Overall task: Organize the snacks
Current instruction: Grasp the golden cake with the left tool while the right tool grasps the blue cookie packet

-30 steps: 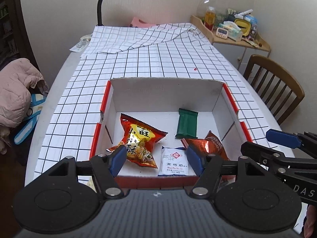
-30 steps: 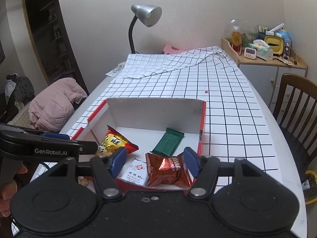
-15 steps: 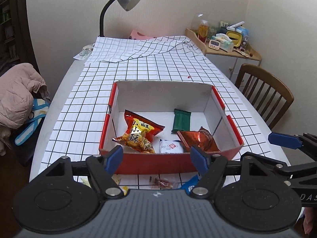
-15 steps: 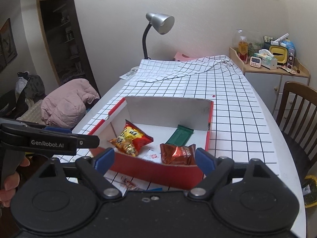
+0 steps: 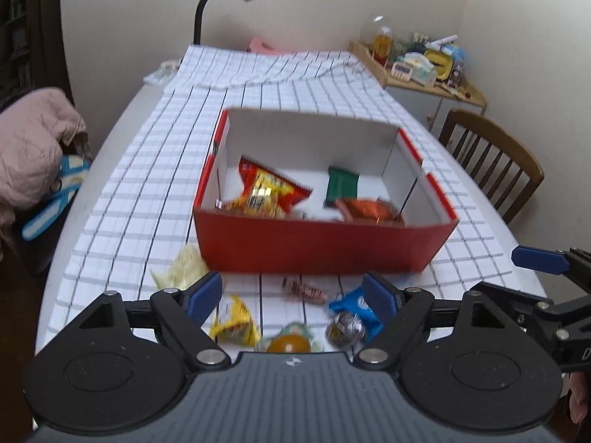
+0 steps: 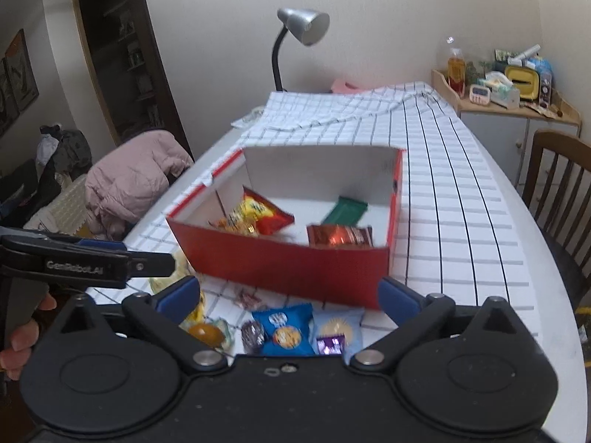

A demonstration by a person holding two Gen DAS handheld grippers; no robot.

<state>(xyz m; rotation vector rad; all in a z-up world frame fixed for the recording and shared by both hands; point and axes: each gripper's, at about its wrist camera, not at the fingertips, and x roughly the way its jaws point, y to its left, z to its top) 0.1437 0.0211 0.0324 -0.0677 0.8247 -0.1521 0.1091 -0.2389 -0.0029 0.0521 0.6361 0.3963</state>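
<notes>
A: Both tools up off the table. Left gripper (image 5: 291, 293) spread wide, nothing in it. Right gripper (image 6: 287, 295) wide too, empty.

B: Snacks?

A: Some in the red box (image 5: 317, 245): yellow-red bag (image 5: 267, 193), green bar (image 5: 341, 186), brown packet (image 5: 371, 210). Others loose on the checked cloth (image 6: 454, 192) just in front of the box: blue packet (image 6: 286, 328), yellow wrapper (image 5: 236, 325), small candies.

B: Risk?

A: Loose ones lie close together. Wide jaws may pinch two at once, or nudge a round candy off the near edge. Slick wrappers could slip.
</notes>
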